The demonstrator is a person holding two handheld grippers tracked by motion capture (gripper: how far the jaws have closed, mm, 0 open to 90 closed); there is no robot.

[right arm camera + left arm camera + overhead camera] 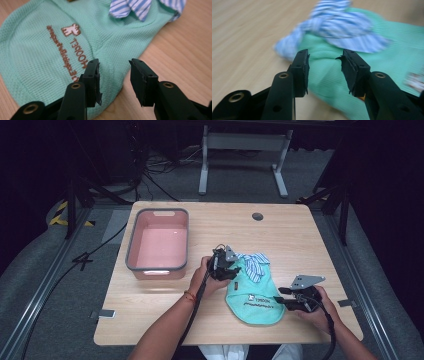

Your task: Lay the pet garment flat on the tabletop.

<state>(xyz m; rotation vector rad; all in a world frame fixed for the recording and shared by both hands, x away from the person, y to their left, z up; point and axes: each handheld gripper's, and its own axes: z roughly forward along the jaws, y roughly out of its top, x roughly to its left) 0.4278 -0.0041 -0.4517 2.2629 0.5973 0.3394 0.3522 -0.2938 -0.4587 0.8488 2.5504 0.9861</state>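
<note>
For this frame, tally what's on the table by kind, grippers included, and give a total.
Green garment with striped collar: 1
Pink bin with grey rim: 1
Handheld grippers: 2, the left gripper and the right gripper, both with jaws open
Total: 4

Probably a lab: dark curtains, floor cables (150,175).
</note>
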